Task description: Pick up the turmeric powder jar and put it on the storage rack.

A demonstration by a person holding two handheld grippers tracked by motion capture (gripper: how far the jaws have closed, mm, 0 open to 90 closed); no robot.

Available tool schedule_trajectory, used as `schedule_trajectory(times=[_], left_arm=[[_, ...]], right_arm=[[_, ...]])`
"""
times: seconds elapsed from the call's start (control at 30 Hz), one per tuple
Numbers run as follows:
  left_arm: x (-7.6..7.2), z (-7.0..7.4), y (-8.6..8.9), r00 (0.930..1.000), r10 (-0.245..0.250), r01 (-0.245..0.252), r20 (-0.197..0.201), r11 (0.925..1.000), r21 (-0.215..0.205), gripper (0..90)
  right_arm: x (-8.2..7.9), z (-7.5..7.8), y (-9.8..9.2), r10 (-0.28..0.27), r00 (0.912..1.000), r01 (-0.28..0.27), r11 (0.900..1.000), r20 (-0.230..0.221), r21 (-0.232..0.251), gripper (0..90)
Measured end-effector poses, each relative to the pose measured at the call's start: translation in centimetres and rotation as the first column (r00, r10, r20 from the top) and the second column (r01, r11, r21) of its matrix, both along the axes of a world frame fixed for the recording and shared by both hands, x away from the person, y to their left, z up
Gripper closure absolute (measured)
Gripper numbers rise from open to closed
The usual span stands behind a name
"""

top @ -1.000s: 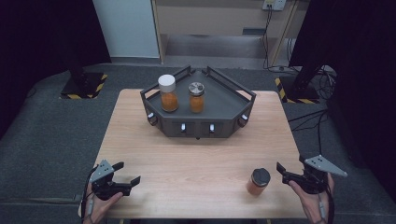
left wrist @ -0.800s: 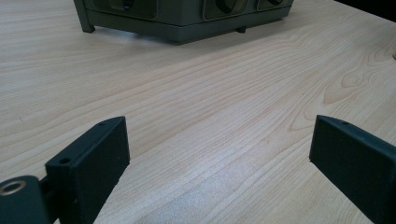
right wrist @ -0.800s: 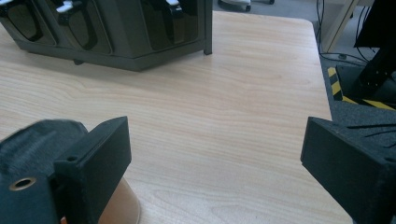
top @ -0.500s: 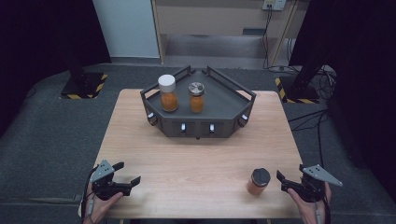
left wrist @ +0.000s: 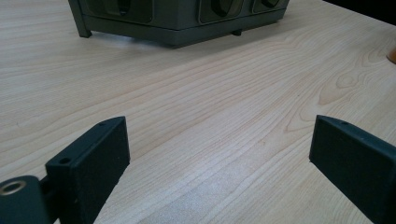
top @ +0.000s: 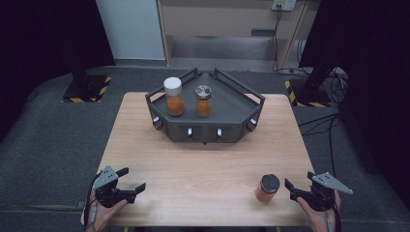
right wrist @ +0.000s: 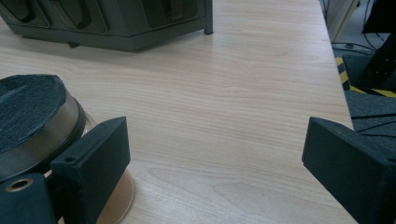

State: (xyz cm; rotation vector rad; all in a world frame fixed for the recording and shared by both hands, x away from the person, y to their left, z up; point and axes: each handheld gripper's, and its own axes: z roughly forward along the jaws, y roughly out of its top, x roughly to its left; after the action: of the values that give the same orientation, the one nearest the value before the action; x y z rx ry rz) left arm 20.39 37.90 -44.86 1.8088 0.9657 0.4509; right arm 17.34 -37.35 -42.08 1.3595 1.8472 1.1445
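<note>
At the near right edge of the tabletop [top: 203, 169], the right hand-held gripper [top: 296, 190] is sitting low beside a small black-lidded jar [top: 267, 188] of orange contents, its jaws spread wide with nothing between them. In the right gripper view that jar [right wrist: 32, 121] is standing just outside the left jaw, touching or almost touching it, so it is off the gripper's line and not yet framed. Judging from this, the step in hand is the approach for a grasp on the jar; the next move is calling for a sideways shift toward the jar so that its body is lying between the pads, then a squeeze below the lid. A careless push from the jaw could be tipping or sliding the jar instead.

At the near left edge, the left hand-held gripper [top: 129, 184] is resting released, jaws wide over bare wood, well apart from the jar.

Farther off, in the middle of the far side, a dark angular tray [top: 237, 104] is standing on the tabletop, carrying a white-capped jar [top: 173, 96] and, just beside it to the right, a metal-lidded jar [top: 203, 100], both with orange contents. The tray's right part is lying free, and the wood between the near jar and the tray is holding nothing in the way.
</note>
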Motion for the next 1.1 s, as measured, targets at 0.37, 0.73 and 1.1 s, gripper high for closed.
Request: schedule_trajectory(times=[0.37,0.73,1.1], left_arm=[[0.04,-0.03,-0.04,1.0000,-0.003,0.003,0.002,1.0000,0.001,4.1],[0.02,-0.03,-0.01,1.0000,-0.003,0.003,0.004,1.0000,0.001,4.2],[0.01,0.02,-0.06,1.0000,-0.004,0.004,0.003,1.0000,0.004,4.1]], right_arm=[[0.24,-0.09,0.17,-0.008,0.9999,0.008,1.000,-0.013,-0.003,7.7],[0.39,-0.13,0.03,-0.005,0.9997,0.005,1.000,-0.022,0.005,7.7],[0.43,-0.14,0.06,-0.003,0.9998,0.003,1.000,-0.022,0.001,7.6]])
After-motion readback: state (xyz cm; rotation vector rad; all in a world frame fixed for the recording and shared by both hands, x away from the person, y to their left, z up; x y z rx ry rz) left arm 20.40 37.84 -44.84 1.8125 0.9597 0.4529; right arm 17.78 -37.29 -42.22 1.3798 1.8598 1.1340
